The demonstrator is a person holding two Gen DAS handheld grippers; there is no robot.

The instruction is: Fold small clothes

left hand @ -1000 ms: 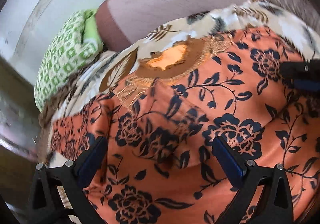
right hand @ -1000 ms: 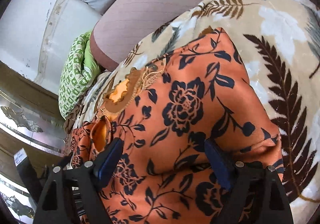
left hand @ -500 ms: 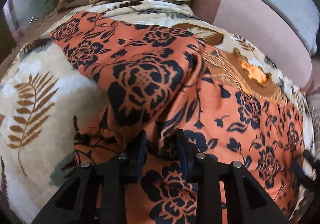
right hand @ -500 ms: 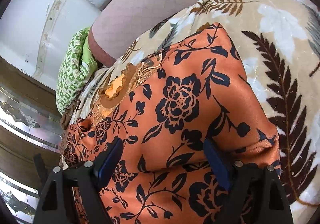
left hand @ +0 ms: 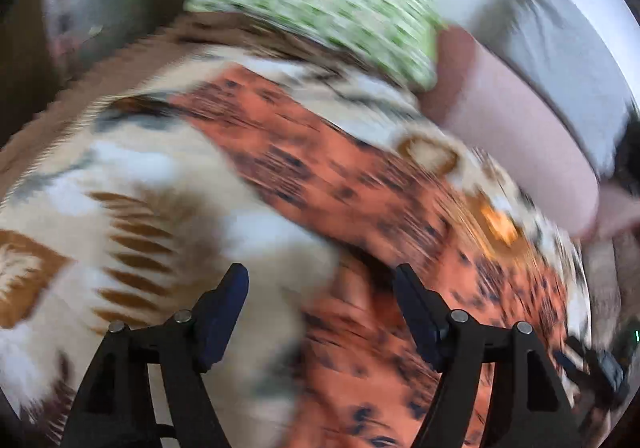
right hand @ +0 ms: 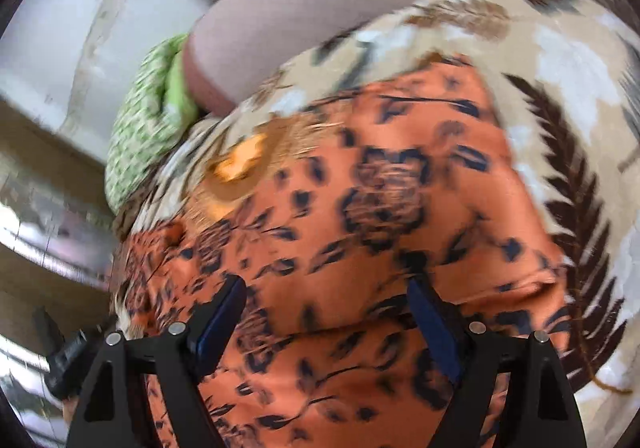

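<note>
On the bed's leaf blanket [right hand: 568,47], orange garment [right hand: 400,183] lay part-folded; left hand-held gripper [left hand: 320,288] just reopened, empty; right hand-held gripper [right hand: 326,300] gaped, unclamped. Next: regrasp an edge.

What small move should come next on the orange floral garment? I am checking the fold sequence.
Probably bring the left gripper back over the orange floral garment to pinch its near left edge. Its jaws, which have just been opening, hold nothing, half over the leaf-print blanket. The open right gripper hovers over the cloth.
</note>
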